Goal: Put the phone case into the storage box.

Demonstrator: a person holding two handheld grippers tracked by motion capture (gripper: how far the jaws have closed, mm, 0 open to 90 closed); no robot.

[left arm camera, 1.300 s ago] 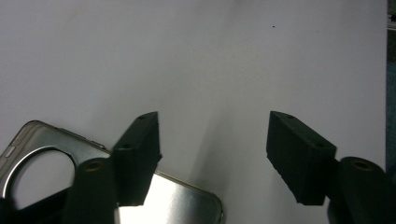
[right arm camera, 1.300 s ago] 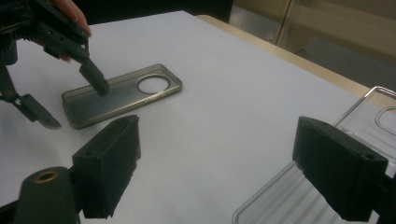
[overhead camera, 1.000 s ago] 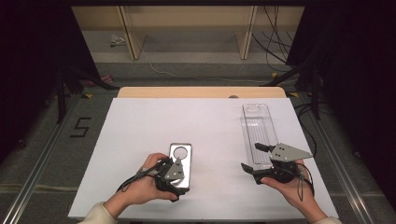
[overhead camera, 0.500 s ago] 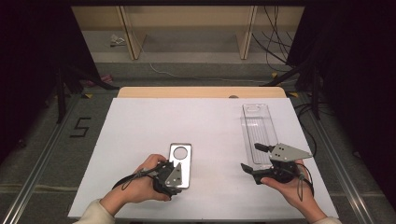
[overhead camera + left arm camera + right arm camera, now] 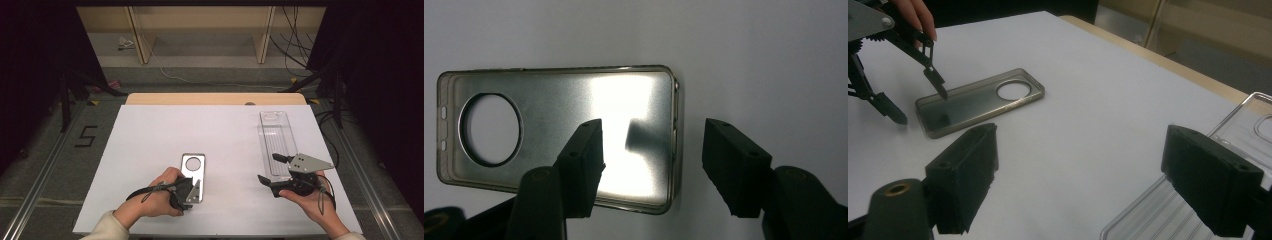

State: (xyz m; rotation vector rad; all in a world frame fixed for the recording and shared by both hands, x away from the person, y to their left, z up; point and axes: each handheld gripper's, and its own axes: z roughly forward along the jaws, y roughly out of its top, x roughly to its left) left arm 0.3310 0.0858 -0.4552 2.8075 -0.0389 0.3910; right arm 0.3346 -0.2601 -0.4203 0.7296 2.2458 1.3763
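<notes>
From the high view I see the white table (image 5: 150, 150) as the largest item; it carries everything in play, and a tan wooden strip (image 5: 215, 98) borders its far edge. Beyond it lie a grey floor with loose cables (image 5: 295, 55) and a wooden frame (image 5: 137, 30), all well apart from the work. On the table's right side lies a long clear plastic tray (image 5: 275, 137), with its near end under my right gripper (image 5: 270, 167). The right gripper view cuts this tray off at the lower right corner, so I cannot make out its full outline there. Left of centre lies the dark, translucent phone case (image 5: 194, 170), flat, with its round camera opening at the far end. My left gripper (image 5: 651, 150) is at the case's near end. Its jaws have just been closing and now stand partly open. One fingertip is over the inside of the case and the other over bare table beyond the short end wall, so that wall sits between them with a gap on both sides. Nothing is clamped. My right gripper's jaws stand wide apart and hold nothing. My left hand (image 5: 150, 202) hides the case's near corner in the high view.
</notes>
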